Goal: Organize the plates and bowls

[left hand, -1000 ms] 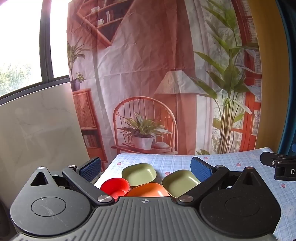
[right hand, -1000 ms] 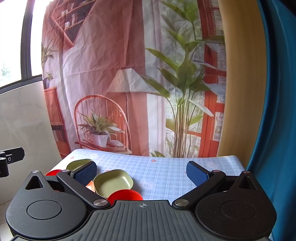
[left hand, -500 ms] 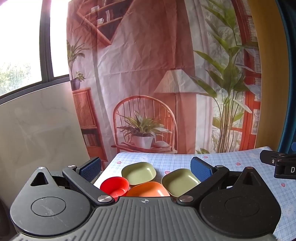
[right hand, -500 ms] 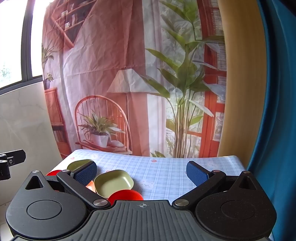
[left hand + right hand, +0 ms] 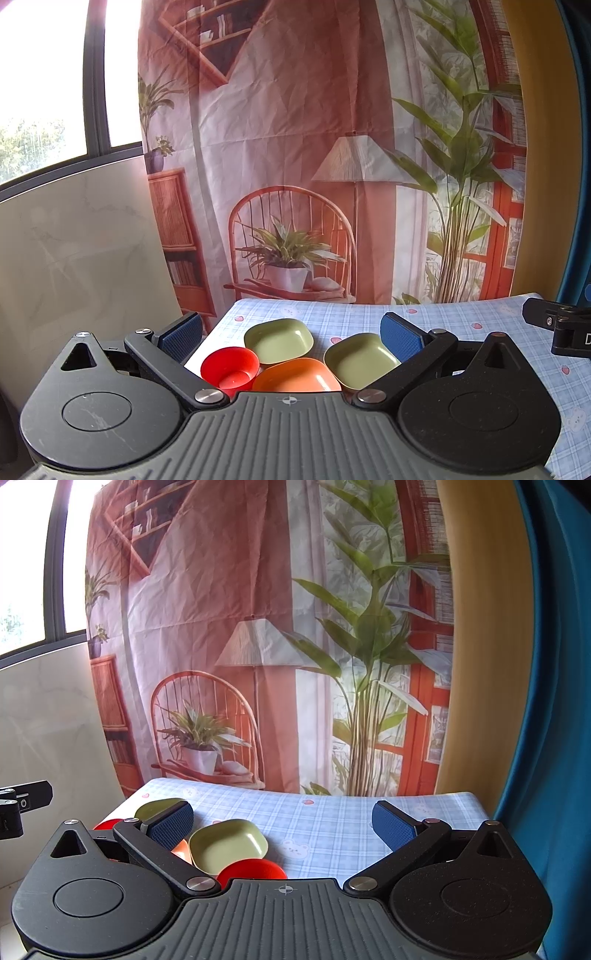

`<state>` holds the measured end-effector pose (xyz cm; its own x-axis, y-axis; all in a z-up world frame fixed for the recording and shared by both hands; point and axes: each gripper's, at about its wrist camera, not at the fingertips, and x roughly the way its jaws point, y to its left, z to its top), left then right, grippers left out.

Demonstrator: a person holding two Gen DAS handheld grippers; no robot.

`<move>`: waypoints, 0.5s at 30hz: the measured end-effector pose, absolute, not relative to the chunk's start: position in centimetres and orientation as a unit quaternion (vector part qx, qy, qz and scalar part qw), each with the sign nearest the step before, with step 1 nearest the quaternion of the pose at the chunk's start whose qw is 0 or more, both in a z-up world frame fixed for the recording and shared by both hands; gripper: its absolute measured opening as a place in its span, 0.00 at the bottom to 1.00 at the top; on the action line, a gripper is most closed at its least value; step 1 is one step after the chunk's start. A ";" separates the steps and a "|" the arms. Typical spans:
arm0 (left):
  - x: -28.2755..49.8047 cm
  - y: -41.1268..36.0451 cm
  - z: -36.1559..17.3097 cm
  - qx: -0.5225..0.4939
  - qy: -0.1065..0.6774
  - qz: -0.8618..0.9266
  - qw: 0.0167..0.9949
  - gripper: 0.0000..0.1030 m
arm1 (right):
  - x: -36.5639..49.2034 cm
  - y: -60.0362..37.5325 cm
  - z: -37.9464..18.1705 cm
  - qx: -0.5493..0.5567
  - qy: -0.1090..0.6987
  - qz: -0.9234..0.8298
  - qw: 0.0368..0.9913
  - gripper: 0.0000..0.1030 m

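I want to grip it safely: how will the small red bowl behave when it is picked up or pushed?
The red bowl looks like thin, smooth plastic, so probably light and stiff, perhaps slippery. Its walls are tall over a narrow base, so a push may tip it or slide it against the orange dish beside it.

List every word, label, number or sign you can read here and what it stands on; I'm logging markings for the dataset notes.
"D": a single white letter on the black body of the right tool, cut off by the left wrist view's right edge, so any further letters are hidden.
Books on the printed backdrop: spines too blurred to read.
Checked tablecloth: only bear and heart pictures, no text.
Green dishes, red bowl, orange dish: no markings visible.
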<state>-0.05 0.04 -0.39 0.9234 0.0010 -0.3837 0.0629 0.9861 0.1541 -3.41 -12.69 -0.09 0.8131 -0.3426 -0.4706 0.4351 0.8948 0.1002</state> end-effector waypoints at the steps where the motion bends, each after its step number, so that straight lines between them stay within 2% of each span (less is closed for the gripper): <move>1: -0.1 0.1 -0.4 0.081 0.195 -0.016 0.977 1.00 | -3.4 -12.7 -0.1 0.102 0.226 -0.206 0.947 1.00; 15: 0.0 0.1 -0.6 0.072 0.198 -0.016 0.977 1.00 | -3.3 -12.6 -0.2 0.101 0.226 -0.206 0.947 1.00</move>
<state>0.05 0.09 -0.60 0.9208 -0.0020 -0.3900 0.0591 0.9891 0.1345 -3.34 -12.61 -0.15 0.8132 -0.3437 -0.4696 0.4348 0.8952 0.0976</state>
